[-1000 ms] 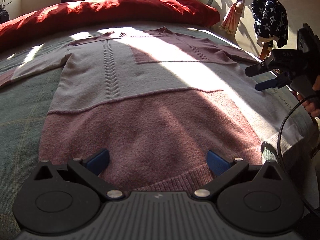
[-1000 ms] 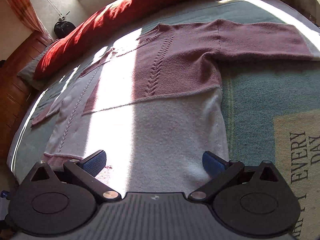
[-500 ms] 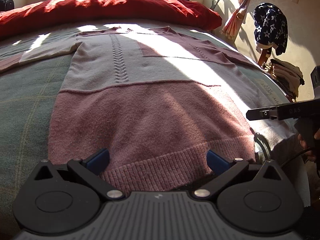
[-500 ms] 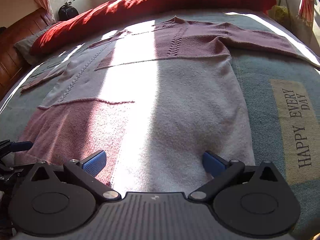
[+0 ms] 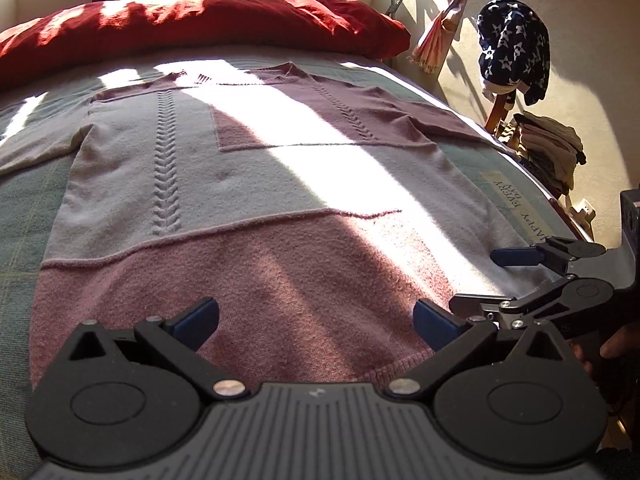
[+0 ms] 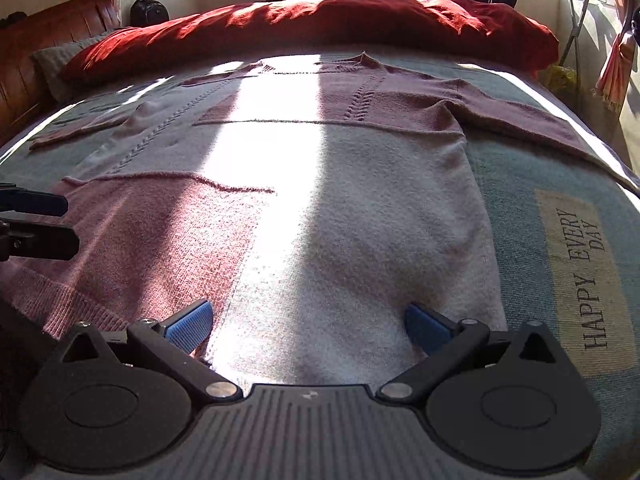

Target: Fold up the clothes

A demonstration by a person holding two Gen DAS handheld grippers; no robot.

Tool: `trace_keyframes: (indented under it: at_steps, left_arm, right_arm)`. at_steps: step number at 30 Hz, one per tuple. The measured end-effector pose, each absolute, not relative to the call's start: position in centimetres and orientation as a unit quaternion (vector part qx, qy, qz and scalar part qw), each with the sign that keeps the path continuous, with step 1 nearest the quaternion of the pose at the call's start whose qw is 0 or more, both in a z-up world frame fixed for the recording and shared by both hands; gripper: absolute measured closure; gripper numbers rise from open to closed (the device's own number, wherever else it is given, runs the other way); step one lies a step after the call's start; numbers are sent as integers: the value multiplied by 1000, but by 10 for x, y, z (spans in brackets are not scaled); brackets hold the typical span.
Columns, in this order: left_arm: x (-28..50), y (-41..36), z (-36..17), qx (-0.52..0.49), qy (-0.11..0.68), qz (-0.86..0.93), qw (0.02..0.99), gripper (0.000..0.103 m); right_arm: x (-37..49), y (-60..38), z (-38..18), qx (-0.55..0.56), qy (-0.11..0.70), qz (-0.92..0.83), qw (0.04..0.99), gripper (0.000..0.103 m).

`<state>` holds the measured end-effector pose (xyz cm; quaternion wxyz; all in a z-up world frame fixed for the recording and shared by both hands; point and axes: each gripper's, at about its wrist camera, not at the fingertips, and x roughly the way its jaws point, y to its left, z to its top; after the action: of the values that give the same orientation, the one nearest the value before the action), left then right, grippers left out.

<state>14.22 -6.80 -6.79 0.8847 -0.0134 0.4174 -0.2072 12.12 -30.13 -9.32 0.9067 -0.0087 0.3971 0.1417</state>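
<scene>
pink and white sweater (image 5: 256, 184) lies flat on the bed (image 6: 520, 184), filling frame centre. left gripper (image 5: 316, 320) and right gripper (image 6: 306, 326) both wide apart, holding nothing, low at the hem.

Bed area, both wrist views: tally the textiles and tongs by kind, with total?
Sweater: 1
Red duvet: 1
Printed blanket: 1
Star-print garment on chair: 1
Folded clothes pile: 1
Tongs, both open: 2 (left tongs, right tongs)
Total: 7
</scene>
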Motion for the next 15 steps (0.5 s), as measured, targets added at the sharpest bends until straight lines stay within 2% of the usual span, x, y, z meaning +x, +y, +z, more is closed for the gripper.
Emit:
trace_keyframes:
  at_steps: [8,15]
  left_arm:
    - [91,-76,-77,64,398,-185,896,1]
    - [109,-49,-57,-6,378,-168,910,0]
  right_arm:
    - [114,-299,-98,-21,377,142,915,0]
    - [111,-298,-96,-28,370,146,917,0]
